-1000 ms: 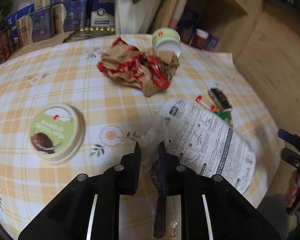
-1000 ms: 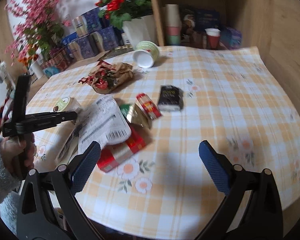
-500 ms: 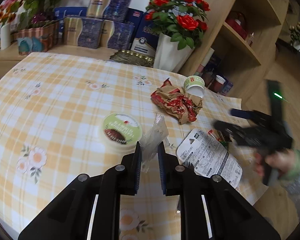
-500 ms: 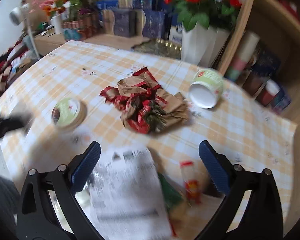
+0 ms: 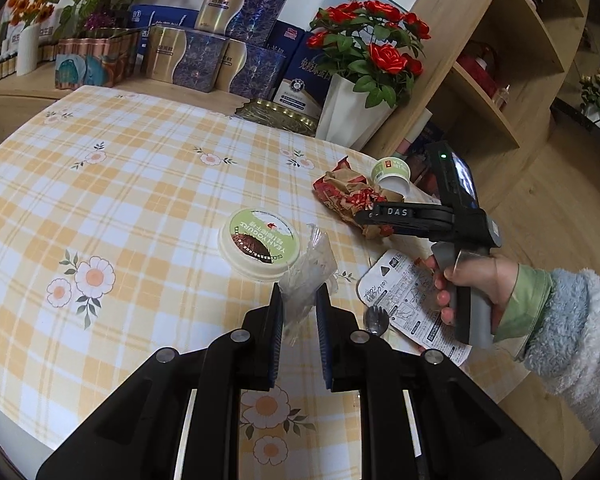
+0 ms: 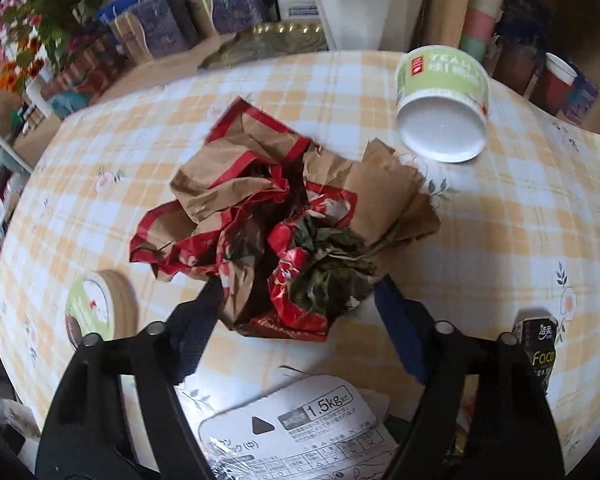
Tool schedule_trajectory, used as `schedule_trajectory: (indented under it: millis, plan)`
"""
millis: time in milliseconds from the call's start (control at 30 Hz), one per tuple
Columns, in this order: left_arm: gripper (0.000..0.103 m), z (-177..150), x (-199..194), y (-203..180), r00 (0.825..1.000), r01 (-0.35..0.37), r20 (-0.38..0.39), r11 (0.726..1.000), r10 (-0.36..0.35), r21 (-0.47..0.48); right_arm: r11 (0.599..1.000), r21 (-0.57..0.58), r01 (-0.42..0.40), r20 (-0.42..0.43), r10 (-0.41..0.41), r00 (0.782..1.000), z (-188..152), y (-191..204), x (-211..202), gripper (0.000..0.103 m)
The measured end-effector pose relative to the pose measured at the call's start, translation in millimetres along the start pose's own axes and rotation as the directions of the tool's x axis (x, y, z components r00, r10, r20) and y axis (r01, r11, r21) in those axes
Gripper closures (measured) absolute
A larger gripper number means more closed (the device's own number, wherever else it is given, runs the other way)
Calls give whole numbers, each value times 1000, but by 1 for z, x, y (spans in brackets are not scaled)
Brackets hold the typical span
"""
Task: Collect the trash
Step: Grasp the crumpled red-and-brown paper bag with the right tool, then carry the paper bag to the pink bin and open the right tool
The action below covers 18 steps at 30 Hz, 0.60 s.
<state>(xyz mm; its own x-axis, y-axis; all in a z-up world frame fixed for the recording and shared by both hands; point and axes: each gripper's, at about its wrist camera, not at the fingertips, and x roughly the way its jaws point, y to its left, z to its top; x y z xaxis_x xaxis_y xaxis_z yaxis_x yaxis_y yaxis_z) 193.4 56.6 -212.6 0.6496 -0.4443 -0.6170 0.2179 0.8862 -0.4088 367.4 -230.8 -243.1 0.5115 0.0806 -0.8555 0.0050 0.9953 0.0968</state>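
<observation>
crumpled paper bag [image 6: 284, 236]: brown and red wad on the table [image 6: 520, 208], its near end between the right gripper [image 6: 296, 292] jaws.
right gripper: jaws have just been closing, pads astride the wad, grip not sure yet.
tip: bite the thick middle, not a loose flap, then lift.
left gripper [image 5: 299, 312]: clamped on clear plastic wrapper [image 5: 306, 276], held above the table.

Your table's smooth checked tablecloth [image 5: 148, 184] carries a crumpled matt brown-and-red paper bag [image 6: 284, 224], a glossy plastic yogurt cup [image 6: 440, 92], a printed paper card [image 6: 300, 436] and thin clear plastic film [image 5: 306, 276]; wooden shelving [image 5: 496, 92] stands behind.
</observation>
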Motion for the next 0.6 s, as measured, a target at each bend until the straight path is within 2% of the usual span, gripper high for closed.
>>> schedule_trajectory:
  millis: [67,267,433,600]
  plan:
    - [87,-1,-3,1,1000,2,3,1000,-2,0,999,-32,-1,36,3,999,-3,2,-11,38]
    - [87,-2,-13,-3,1000,-5,10,1000,4,20,993,-120,-7,156,26,987,-16,6,-54,40]
    - [87,-6,-26,-10,1000,-4,16,1000,3,28,989,-137,-48,241,80,967,-37,2,-101,40]
    - [87,-13,-43,-22,1000,-7,20,998,6,56,987,-144,-75,304,116,946,-72,-10,-146,40]
